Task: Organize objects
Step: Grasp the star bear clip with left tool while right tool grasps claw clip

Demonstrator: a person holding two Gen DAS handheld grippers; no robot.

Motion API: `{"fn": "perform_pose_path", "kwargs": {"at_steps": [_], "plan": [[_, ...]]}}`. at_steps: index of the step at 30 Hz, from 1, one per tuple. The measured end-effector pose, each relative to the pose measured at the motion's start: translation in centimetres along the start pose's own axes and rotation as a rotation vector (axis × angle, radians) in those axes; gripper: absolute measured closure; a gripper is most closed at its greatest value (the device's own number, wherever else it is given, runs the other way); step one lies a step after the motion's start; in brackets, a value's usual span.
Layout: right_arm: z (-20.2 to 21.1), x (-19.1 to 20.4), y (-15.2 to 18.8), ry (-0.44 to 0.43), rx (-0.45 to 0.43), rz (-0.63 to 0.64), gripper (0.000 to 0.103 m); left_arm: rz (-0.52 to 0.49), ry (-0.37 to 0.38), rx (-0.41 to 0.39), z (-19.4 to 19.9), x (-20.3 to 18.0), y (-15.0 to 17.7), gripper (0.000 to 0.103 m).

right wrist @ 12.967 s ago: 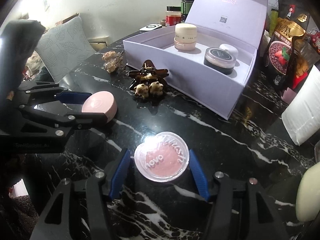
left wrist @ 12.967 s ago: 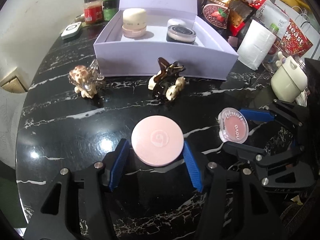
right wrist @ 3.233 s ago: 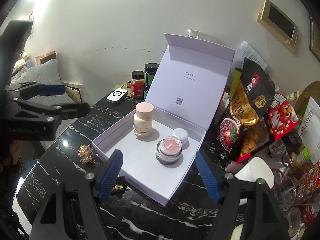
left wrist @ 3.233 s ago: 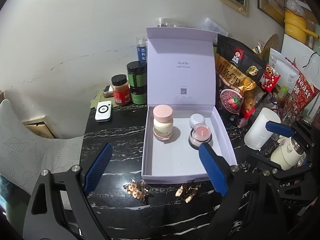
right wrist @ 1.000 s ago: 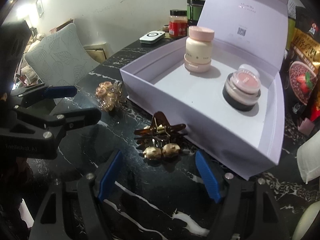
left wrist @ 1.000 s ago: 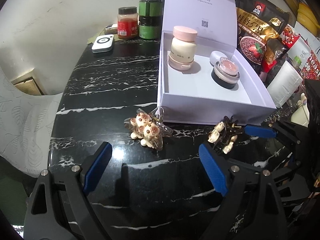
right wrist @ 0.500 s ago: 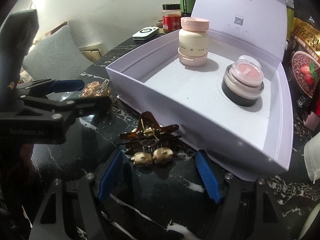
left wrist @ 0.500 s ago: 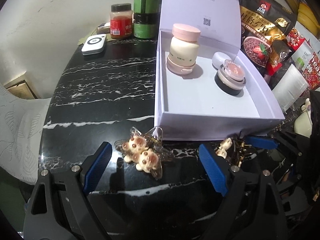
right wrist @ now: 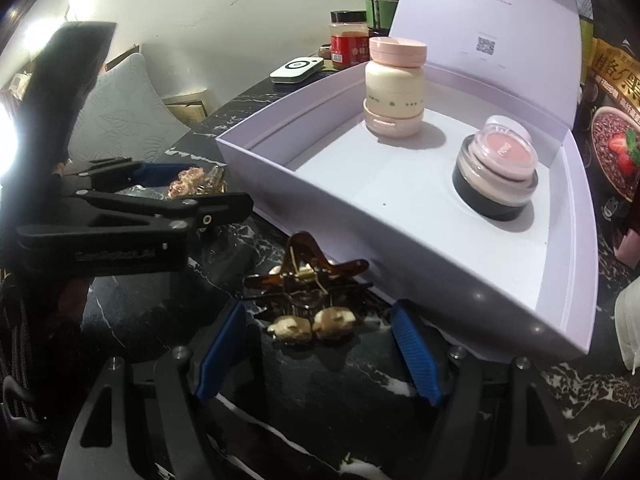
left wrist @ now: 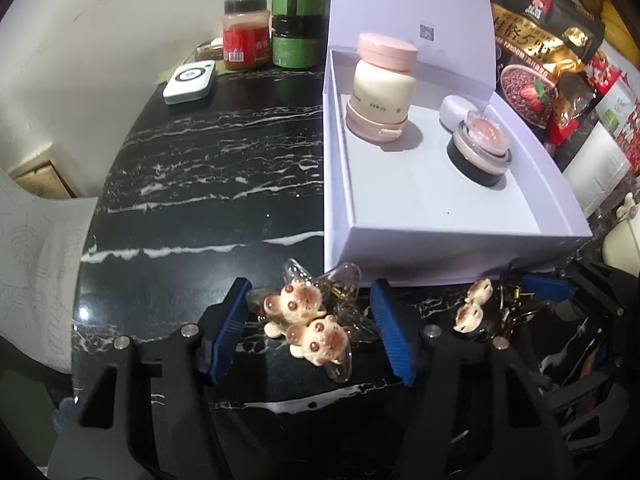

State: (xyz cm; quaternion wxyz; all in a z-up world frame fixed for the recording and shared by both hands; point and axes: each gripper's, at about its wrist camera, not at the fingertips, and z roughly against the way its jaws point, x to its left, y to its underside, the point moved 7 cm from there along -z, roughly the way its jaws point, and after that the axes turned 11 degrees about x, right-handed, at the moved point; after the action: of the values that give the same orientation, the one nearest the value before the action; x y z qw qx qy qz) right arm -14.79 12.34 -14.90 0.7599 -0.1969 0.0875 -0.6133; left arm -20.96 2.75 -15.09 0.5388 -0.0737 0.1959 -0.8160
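Observation:
A clear hair clip with two bear figures (left wrist: 308,320) lies on the black marble table (left wrist: 200,168), just in front of the open lilac box (left wrist: 440,256). My left gripper (left wrist: 308,296) is closing on it, and its blue pads (left wrist: 230,324) touch the clip's clear wings on both sides. A brown claw clip with two pale beads (right wrist: 308,300) lies between the pads of my right gripper (right wrist: 318,312). That gripper's jaws are closing slightly, with gaps on both sides. Inside the box stand a cream jar with a pink compact on top (left wrist: 382,84) and a blush pot on a dark jar (left wrist: 482,148).
A red-labelled jar (left wrist: 244,40), green jars (left wrist: 298,20) and a white flat device (left wrist: 188,82) sit at the table's far edge. Snack bags (left wrist: 540,60) and a white roll (left wrist: 600,168) crowd the right side. A grey cushion (right wrist: 120,120) lies beyond the left edge.
The left jaws have narrowed from wide open to the sides of the bear clip, and the left gripper has come lower over it. The right gripper has barely changed.

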Motion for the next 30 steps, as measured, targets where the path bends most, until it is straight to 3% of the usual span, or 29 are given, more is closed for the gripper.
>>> {"fn": "perform_pose_path", "kwargs": {"at_steps": [3, 16, 30], "plan": [[0.1, 0.1, 0.0, 0.005, -0.009, 0.011, 0.043, 0.000, 0.008, 0.001, 0.0, 0.0, 0.3, 0.043], [0.6, 0.4, 1.3, -0.008, 0.002, 0.037, 0.043, -0.043, 0.032, 0.021, 1.0, -1.7, 2.9, 0.044], [3.1, -0.2, 7.0, 0.022, 0.012, 0.071, 0.043, -0.132, 0.104, 0.030, 1.9, -7.0, 6.4, 0.052]]}}
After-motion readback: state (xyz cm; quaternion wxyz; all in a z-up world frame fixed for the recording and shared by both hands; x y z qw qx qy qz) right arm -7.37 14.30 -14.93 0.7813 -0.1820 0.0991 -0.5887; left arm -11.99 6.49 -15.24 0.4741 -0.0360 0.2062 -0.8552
